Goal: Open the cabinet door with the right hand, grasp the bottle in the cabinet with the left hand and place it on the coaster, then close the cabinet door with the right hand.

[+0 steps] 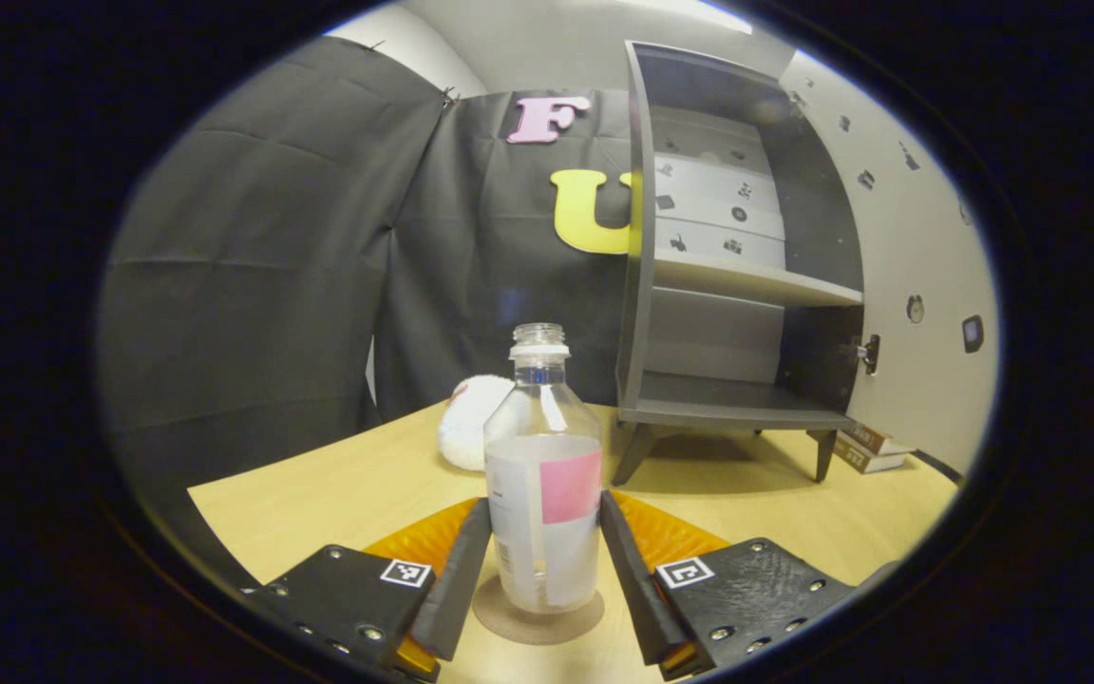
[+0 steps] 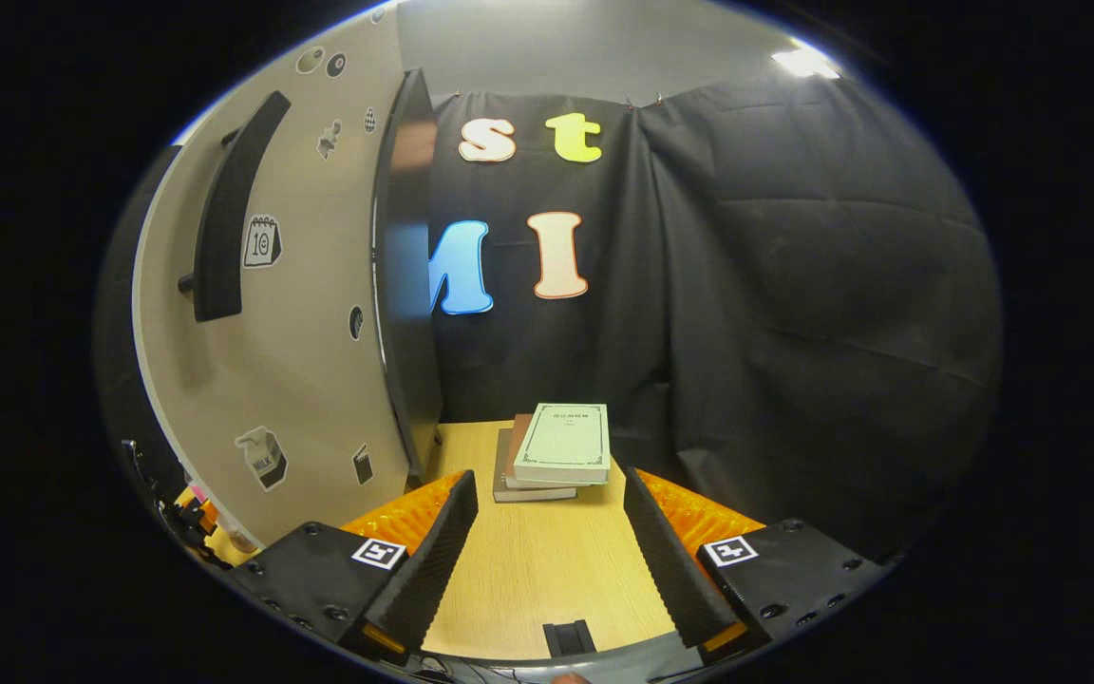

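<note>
A clear bottle (image 1: 544,484) with a white and pink label and no cap stands upright on a round brown coaster (image 1: 537,622) on the wooden table. My left gripper (image 1: 544,541) holds it, both fingers pressed against its lower sides. Behind it the dark grey cabinet (image 1: 737,285) stands open with bare shelves, its pale door (image 1: 908,237) swung out to the right. In the right gripper view the same door (image 2: 300,332) fills the left side, with its dark curved handle (image 2: 224,218) high up. My right gripper (image 2: 547,551) hangs open over the table, to the right of the door, holding nothing.
A white fluffy thing (image 1: 466,427) lies behind the bottle. A small stack of books (image 2: 556,451) lies on the table ahead of the right gripper, and books (image 1: 870,448) also show below the open door. Black cloth walls close in the table's far edges.
</note>
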{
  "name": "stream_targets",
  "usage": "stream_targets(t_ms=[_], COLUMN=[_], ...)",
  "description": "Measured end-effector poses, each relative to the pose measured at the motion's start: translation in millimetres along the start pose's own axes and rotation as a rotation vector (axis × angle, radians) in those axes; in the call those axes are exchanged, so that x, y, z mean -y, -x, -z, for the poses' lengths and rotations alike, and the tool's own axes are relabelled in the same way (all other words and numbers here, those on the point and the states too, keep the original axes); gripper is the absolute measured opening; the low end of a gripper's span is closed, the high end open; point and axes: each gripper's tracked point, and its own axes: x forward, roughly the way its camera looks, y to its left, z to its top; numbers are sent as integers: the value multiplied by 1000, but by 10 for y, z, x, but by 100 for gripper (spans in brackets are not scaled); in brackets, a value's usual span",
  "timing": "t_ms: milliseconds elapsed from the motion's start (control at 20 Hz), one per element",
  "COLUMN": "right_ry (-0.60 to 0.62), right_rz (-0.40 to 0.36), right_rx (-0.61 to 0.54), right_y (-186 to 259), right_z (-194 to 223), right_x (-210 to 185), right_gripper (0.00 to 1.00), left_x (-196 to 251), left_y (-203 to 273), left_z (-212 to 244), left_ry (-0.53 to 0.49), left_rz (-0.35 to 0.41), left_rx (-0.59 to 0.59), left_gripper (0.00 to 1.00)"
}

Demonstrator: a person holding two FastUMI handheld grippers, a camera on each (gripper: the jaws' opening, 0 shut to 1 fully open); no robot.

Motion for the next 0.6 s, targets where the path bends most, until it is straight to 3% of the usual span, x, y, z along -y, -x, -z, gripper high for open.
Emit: stream_targets(t_ms=[600], right_ry=[-25], right_rz=[-10], right_rx=[-17], right_y=[-177], right_z=[68], right_x=[-52], right_gripper=[98], left_x=[-18], left_y=[76], left_z=[219], left_ry=[-69], left_rz=[-28], left_rx=[9], left_gripper=[69])
